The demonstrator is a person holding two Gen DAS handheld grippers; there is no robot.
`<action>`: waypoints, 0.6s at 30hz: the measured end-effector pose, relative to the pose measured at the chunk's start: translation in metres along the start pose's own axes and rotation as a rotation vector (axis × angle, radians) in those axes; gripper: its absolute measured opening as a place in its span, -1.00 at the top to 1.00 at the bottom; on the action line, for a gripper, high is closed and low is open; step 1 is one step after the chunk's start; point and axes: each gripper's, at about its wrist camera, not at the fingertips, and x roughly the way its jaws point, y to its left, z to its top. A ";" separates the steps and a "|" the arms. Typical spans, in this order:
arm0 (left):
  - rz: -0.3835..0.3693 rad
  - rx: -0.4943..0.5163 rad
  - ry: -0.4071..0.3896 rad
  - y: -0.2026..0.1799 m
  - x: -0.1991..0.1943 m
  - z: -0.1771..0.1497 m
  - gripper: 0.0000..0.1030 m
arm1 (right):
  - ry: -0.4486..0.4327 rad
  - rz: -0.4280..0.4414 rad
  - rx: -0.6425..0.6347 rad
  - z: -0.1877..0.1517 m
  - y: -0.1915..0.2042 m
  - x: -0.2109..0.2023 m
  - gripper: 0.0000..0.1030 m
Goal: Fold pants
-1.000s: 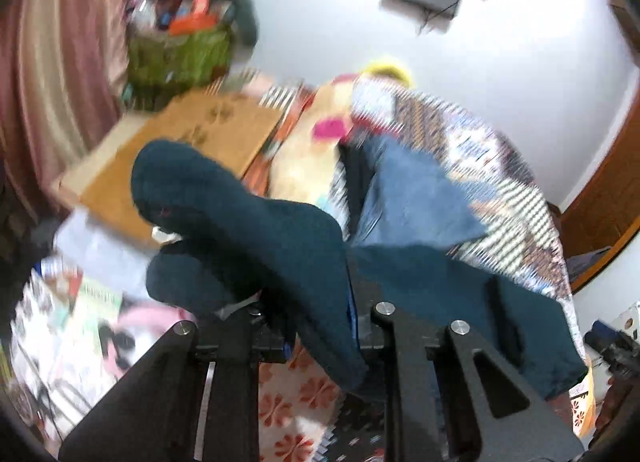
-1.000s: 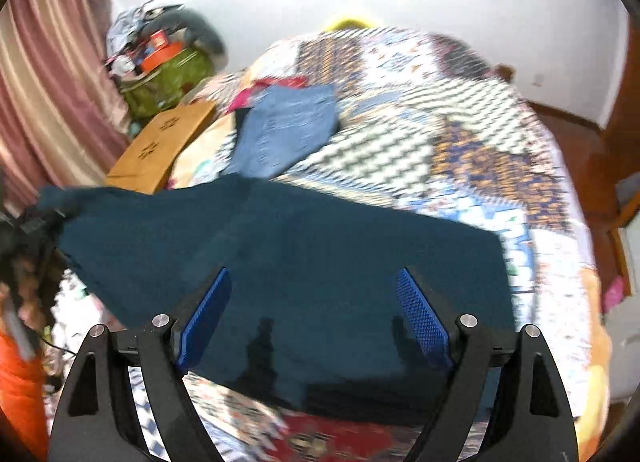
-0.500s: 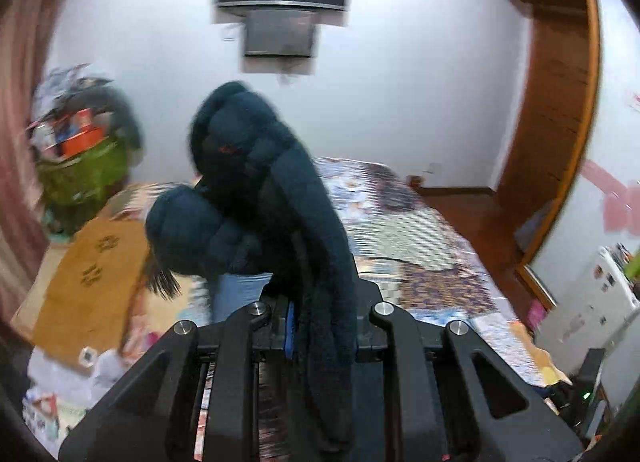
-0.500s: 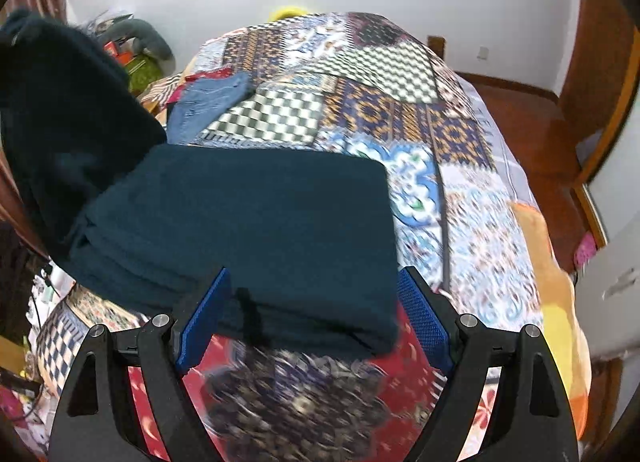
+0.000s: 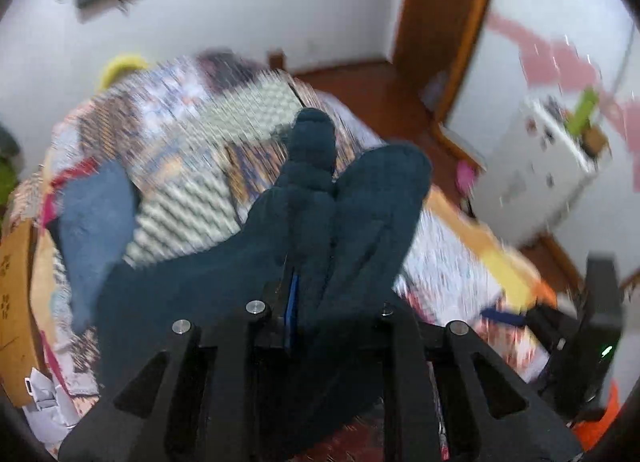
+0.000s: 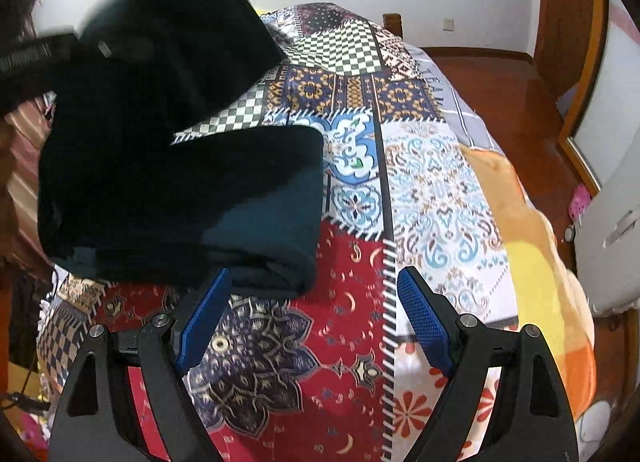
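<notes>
Pants point(image 5: 320, 229) in dark teal fill the left wrist view, bunched in thick folds and pinched tight in the left tool point(image 5: 316, 302), its jaws clenched on the cloth with a strip of blue pad showing beside it. Left of them, on the patchwork bed point(image 5: 192, 129), lies a folded pair of blue jeans point(image 5: 96, 221), and at the far left edge a brown cardboard box point(image 5: 16, 302) stands beside the bed; what it holds cannot be made out. The picture is smeared with motion blur. Off to the right stands a white cabinet point(image 5: 536, 169) by the wooden door frame point(image 5: 444, 29).

Over to the right wrist view: the same pants point(image 6: 180, 197) lie partly folded on the near left part of the quilt point(image 6: 432, 189), one end lifted up and away at the upper left. The right tool point(image 6: 314, 306) hangs released, jaws wide, nothing between its blue pads point(image 6: 420, 322); the left pad sits just at the folded edge, whether touching cannot be told. An orange and yellow blanket point(image 6: 532, 262) drapes the bed's right side.
</notes>
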 end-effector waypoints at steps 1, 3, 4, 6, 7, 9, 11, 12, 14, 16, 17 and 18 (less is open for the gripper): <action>-0.007 0.016 0.033 -0.006 0.008 -0.006 0.62 | 0.002 0.002 0.002 -0.002 0.000 0.000 -0.61; 0.000 0.056 0.072 -0.014 0.019 -0.018 0.55 | 0.006 -0.001 -0.002 -0.007 0.000 -0.001 -0.61; 0.012 0.074 0.082 -0.017 0.022 -0.018 0.50 | 0.009 0.000 -0.004 -0.009 0.001 -0.001 -0.61; 0.024 0.107 0.099 -0.021 0.021 -0.024 0.37 | 0.016 0.008 -0.001 -0.012 0.002 -0.001 -0.61; 0.024 0.112 0.102 -0.023 0.018 -0.027 0.16 | 0.019 0.011 0.000 -0.013 0.003 -0.001 -0.61; 0.005 0.097 0.102 -0.018 0.011 -0.028 -0.26 | 0.026 0.015 0.001 -0.015 0.005 -0.001 -0.61; -0.031 0.073 0.090 -0.007 0.004 -0.033 -0.41 | 0.033 0.019 0.000 -0.016 0.008 0.000 -0.61; -0.039 0.070 0.085 -0.003 -0.002 -0.032 -0.44 | 0.035 0.022 -0.002 -0.017 0.010 0.000 -0.61; -0.035 0.081 0.051 0.002 -0.018 -0.032 -0.57 | 0.037 0.027 -0.009 -0.018 0.013 -0.001 -0.61; 0.023 0.075 -0.014 0.015 -0.034 -0.029 -0.69 | 0.037 0.034 -0.014 -0.017 0.017 0.001 -0.61; 0.060 0.062 -0.040 0.024 -0.040 -0.027 -0.71 | 0.038 0.038 -0.018 -0.016 0.020 0.001 -0.61; 0.083 0.046 -0.053 0.035 -0.043 -0.024 -0.76 | 0.038 0.042 -0.020 -0.016 0.022 0.002 -0.61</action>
